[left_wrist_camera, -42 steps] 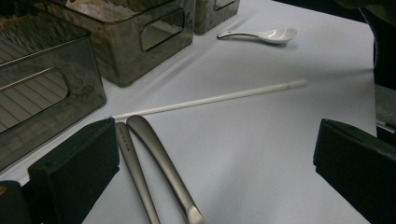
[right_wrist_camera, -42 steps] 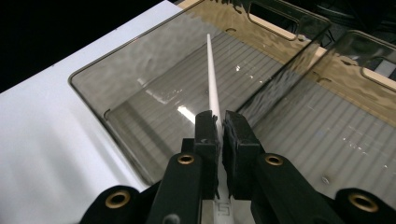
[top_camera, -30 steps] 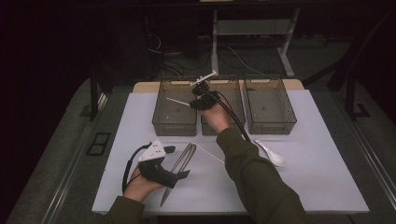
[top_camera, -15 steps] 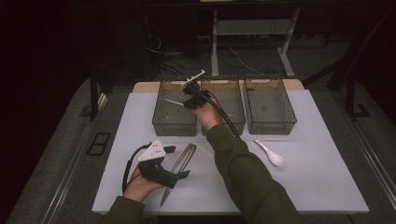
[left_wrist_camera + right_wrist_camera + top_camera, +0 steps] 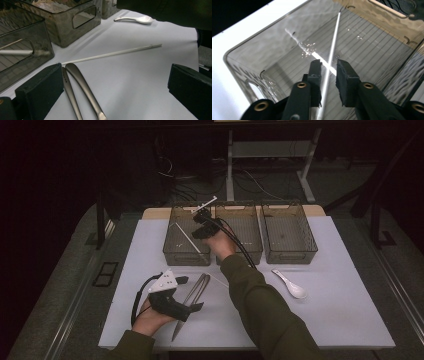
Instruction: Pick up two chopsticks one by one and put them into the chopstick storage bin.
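Looks like sorting cutlery into bins: the right gripper [image 5: 328,68] has just been opening its fingers, so the white chopstick [image 5: 332,53] sits loose between them inside the left bin [image 5: 186,254], while the left gripper [image 5: 192,295] waits wide open (holding nothing) beside the metal utensils [image 5: 83,87] on the table [image 5: 340,310].

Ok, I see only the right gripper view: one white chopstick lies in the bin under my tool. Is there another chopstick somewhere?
Observer: Yes, a second white chopstick lies flat on the table, outside the bins.
Operator: And what is near the other tool?
Observer: The left tool is open, low over the table, with two metal utensil handles just beside one of its pads.
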The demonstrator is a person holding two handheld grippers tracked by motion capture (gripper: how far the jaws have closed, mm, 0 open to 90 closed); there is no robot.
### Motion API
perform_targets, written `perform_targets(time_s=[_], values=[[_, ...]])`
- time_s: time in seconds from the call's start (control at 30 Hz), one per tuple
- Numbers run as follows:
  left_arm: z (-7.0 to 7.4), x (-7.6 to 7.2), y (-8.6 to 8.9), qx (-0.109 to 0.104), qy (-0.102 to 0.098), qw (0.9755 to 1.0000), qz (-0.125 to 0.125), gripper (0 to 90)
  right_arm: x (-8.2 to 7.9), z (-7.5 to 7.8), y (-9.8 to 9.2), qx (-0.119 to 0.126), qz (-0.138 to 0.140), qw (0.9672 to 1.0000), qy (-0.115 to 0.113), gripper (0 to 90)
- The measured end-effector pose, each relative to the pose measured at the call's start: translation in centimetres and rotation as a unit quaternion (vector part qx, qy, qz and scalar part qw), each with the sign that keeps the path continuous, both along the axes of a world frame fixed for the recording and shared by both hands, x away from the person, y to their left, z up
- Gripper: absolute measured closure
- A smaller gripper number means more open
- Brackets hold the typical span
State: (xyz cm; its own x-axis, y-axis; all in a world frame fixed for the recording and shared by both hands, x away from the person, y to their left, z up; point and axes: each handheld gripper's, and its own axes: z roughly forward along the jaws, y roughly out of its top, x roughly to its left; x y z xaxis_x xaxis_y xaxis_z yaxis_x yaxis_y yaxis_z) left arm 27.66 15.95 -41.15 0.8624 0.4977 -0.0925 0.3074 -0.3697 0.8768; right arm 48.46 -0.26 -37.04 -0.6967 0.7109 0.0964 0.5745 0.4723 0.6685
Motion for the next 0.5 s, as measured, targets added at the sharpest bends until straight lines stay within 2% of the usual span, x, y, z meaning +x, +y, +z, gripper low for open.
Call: perform_targets(time_s=[0.07, 0.1, 0.13, 0.17, 0.33, 0.5], values=[[0.0, 0.0, 0.0, 0.001, 0.0, 1.0, 0.0, 0.0, -0.2, 0.4, -0.4, 0.009, 0.007, 0.9999, 0.0, 66.3], [0.0, 0.0, 0.0, 0.001, 0.0, 1.0, 0.0, 0.0, -0.2, 0.4, -0.4, 0.009, 0.007, 0.9999, 0.0, 66.3], [0.0, 0.0, 0.0, 0.0, 0.0, 1.0, 0.0, 0.0, -0.4, 0.8, -0.7, 0.019, 0.012, 0.9997, -0.001, 59.8], [0.0, 0.0, 0.1, 0.001, 0.0, 1.0, 0.001, 0.0, -0.4, 0.8, -0.7, 0.019, 0.012, 0.9997, -0.001, 59.8], [0.0, 0.0, 0.0, 0.001, -0.002, 1.0, 0.0, 0.0, -1.4, 2.1, -2.1, 0.028, 0.024, 0.9993, -0.011, 46.9], [0.0, 0.0, 0.1, 0.0, 0.0, 1.0, 0.001, 0.0, -2.4, 3.0, -3.2, 0.031, 0.034, 0.9985, -0.031, 42.2]])
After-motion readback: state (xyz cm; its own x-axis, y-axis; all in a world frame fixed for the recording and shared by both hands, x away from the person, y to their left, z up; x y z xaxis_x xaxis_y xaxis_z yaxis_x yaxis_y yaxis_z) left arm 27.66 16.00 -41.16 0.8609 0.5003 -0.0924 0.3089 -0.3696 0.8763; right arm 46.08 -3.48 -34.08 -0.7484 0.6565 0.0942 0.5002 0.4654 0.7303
